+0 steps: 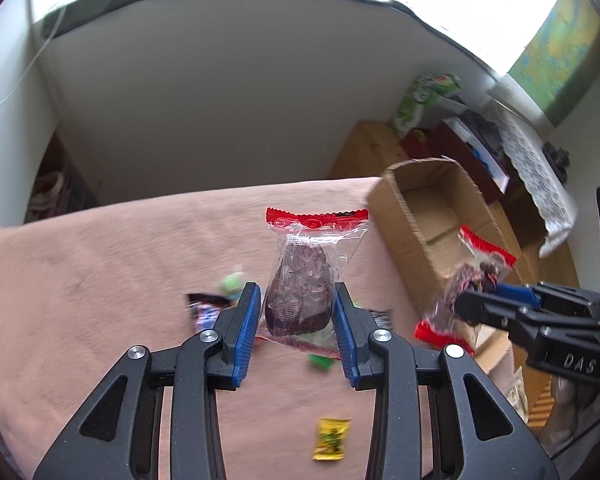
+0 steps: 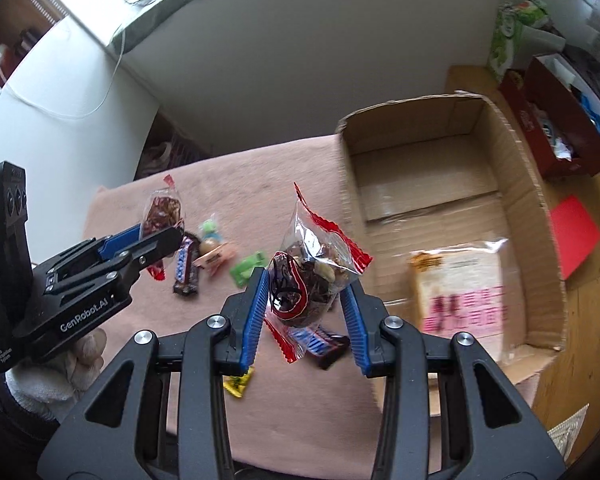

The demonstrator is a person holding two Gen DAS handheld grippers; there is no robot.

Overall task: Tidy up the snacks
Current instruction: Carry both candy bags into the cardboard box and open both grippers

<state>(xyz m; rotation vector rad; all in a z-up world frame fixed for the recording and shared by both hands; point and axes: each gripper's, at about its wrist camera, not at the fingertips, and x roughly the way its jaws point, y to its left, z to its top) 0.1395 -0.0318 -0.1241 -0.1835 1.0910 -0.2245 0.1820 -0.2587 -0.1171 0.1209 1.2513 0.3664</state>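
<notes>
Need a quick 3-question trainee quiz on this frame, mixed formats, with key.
1. True or false: the left gripper and the right gripper each hold a clear packet with red ends.
2. Multiple choice: What lies inside the cardboard box? A) a flat packet with pink print B) a banana C) a mug
3. Fill in: the small loose candy nearest the left wrist camera on the pink cloth is coloured ____.

Key: 1 true; 2 A, the flat packet; 3 yellow.
</notes>
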